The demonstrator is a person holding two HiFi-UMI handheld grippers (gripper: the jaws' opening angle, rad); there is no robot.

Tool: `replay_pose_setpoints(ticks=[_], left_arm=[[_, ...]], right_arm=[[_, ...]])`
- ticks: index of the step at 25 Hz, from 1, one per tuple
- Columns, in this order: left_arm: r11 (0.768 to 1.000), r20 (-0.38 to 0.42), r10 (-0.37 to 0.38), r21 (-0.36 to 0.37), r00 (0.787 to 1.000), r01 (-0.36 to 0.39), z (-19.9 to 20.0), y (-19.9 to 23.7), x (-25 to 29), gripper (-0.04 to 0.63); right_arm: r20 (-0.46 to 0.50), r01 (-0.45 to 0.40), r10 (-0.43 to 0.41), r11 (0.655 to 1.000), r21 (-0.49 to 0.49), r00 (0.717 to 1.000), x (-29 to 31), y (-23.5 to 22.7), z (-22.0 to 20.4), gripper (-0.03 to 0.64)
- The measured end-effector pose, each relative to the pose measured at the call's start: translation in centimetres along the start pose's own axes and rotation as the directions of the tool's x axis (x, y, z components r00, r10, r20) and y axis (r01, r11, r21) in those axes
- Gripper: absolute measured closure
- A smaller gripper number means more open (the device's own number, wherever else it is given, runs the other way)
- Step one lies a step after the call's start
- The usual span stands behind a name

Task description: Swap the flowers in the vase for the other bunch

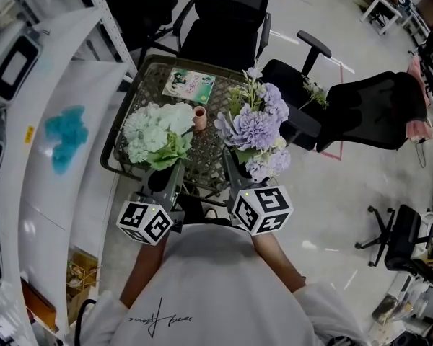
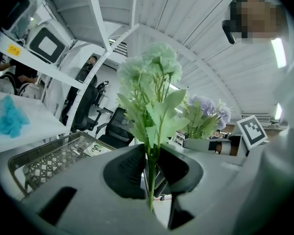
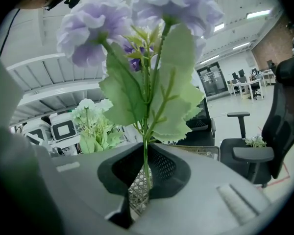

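Both tools are loaded. My left gripper [image 2: 151, 166] has its jaws drawn in to a narrow gap and clamped on the thin green stem of the pale green-white hydrangea bunch [image 2: 149, 80]. The stem runs straight up between the pads and the bunch stands upright. My right gripper [image 3: 144, 169] is pinched just as narrow on the stem of the lilac-purple artificial flower bunch [image 3: 137, 28], also upright, leaves fanned out above the jaws.

In the head view the two bunches sit side by side over the near half of the dark metal lattice-top table [image 1: 155, 76], green on the left, purple on the right. Neither bunch is in the vase. The small pinkish-brown cylindrical vase [image 1: 200, 117] stands on the table between the two flower heads, close to the green one. A green-covered booklet [image 1: 190, 86] lies flat at the far side of the table. Black office chairs [image 1: 227, 20] stand behind it.
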State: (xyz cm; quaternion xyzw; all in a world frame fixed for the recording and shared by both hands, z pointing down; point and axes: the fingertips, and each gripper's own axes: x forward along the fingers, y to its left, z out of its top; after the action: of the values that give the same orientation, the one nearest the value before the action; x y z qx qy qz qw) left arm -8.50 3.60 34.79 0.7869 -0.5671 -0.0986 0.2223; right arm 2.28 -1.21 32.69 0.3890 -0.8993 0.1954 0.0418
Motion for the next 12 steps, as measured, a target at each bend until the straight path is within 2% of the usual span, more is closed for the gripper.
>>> replay_pose_setpoints(ticks=[8,12], left_arm=[[1.000,-0.011,-0.007,-0.018,1.000,0.007,-0.20,0.08,0.02,0.532],[0.999,0.013,-0.004,-0.032,1.000,0.004,0.28,0.32,-0.23,0.523]], right_arm=[[-0.001,0.007,-0.007,1.000,0.008,1.000,-0.16,-0.04,-0.11,0.586],[0.000,0.004,-0.004,1.000,0.009,1.000,-0.14,0.03,-0.05,0.585]])
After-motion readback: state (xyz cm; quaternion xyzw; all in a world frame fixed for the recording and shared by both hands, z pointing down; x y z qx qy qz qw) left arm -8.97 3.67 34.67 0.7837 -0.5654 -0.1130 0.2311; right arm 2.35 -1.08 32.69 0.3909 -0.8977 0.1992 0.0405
